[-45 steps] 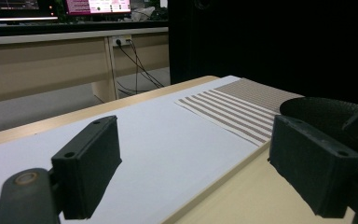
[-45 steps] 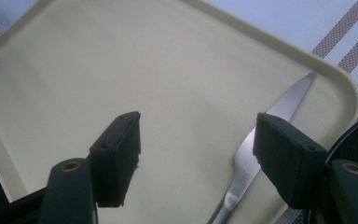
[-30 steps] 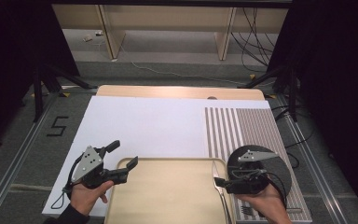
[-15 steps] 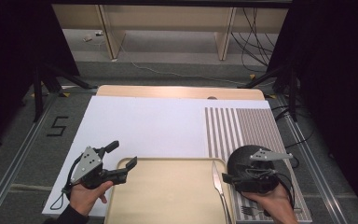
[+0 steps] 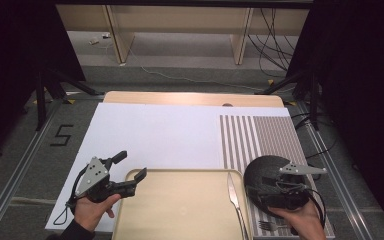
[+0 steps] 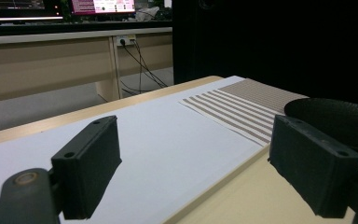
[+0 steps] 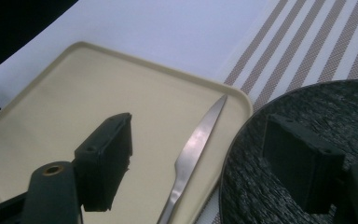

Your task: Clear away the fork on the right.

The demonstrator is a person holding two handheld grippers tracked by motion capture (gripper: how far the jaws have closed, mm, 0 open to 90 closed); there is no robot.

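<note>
Table (image 5: 155, 135) under white sheet, striped placemat (image 5: 260, 137) on its right. Beige tray (image 5: 180, 205) at near edge, centre. Dark round plate (image 5: 262, 172) sits on placemat, just right of tray. Knife (image 5: 236, 200) lies along tray's right side, tip pointing away; fork (image 5: 270, 226) on placemat by plate's near rim.

Left hand (image 5: 92, 210) low at tray's left corner, wrist level, left gripper (image 5: 130, 167) aimed right and away, jaws wide, nothing between them.

Right hand (image 5: 300, 217) at plate's near side; right gripper (image 7: 205, 158) over plate rim, tilted down toward knife, jaws wide apart, holding nothing.
</note>
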